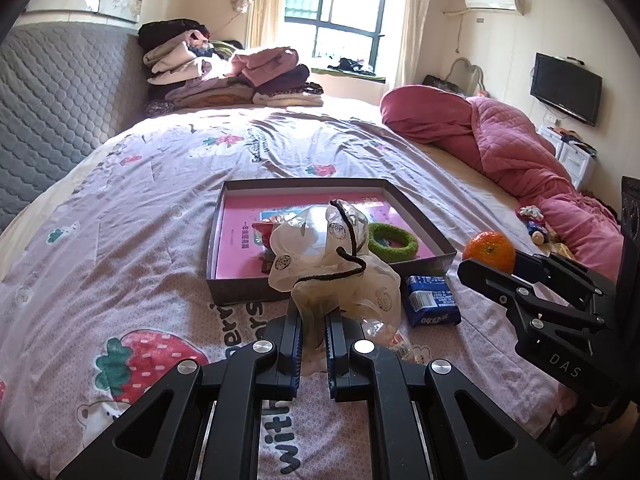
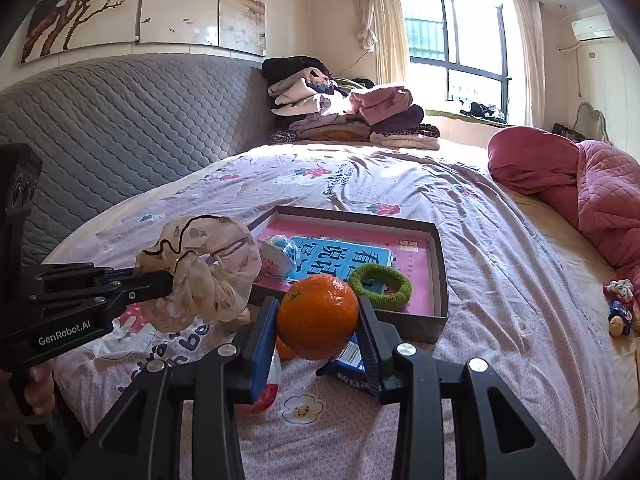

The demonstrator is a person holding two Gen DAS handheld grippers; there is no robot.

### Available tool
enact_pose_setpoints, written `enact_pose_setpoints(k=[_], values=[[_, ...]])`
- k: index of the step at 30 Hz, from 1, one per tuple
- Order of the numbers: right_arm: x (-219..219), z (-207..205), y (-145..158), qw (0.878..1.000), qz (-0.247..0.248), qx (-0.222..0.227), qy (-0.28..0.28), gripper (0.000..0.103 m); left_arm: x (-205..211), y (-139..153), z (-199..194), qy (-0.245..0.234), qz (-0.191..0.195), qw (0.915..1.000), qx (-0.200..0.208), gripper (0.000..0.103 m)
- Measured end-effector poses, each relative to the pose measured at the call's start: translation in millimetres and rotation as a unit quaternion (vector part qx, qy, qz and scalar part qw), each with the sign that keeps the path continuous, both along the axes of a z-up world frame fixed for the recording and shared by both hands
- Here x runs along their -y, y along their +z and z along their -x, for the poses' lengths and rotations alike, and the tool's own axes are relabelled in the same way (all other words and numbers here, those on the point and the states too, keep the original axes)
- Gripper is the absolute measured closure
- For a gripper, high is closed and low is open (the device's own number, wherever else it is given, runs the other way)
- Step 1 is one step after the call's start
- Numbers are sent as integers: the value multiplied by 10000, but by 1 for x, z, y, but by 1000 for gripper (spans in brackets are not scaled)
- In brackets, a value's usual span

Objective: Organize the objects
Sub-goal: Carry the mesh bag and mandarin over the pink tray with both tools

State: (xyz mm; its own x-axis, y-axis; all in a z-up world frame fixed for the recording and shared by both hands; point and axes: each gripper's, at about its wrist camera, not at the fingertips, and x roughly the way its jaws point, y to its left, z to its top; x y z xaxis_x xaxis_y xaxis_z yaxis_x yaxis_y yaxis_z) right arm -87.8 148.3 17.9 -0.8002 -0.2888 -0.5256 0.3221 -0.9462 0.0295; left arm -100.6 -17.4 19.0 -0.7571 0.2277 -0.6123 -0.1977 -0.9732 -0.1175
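My left gripper [image 1: 313,322] is shut on a sheer cream scrunchie with a black cord [image 1: 332,264], held above the bed just before the grey shallow box [image 1: 332,294]. It also shows in the right wrist view [image 2: 204,276]. My right gripper [image 2: 318,320] is shut on an orange [image 2: 318,316], lifted near the box's front right corner; the orange also shows in the left wrist view [image 1: 490,251]. The box [image 2: 440,276] holds a pink book [image 2: 412,256], a green ring scrunchie [image 2: 380,285] and a small wrapped item [image 2: 280,258].
A blue packet [image 1: 432,300] lies on the bedsheet in front of the box, with a small snack wrapper [image 1: 400,344] beside it. Small toys [image 2: 620,304] lie at the right. A pink quilt [image 1: 520,140] and a pile of clothes [image 1: 224,76] sit farther back.
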Motion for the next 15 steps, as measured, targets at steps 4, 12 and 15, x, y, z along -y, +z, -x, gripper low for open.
enact_pose_setpoints(k=[4, 12, 15], values=[[-4, 13, 3, 10000, 15, -12, -43, 65, 4, 0, 14, 65, 50, 10000, -4, 94], [-6, 38, 6, 10000, -39, -33, -80, 65, 16, 3, 42, 234, 176, 9996, -57, 94], [-3, 48, 7, 10000, -69, -37, -43, 65, 18, 1, 53, 280, 246, 9993, -61, 94]])
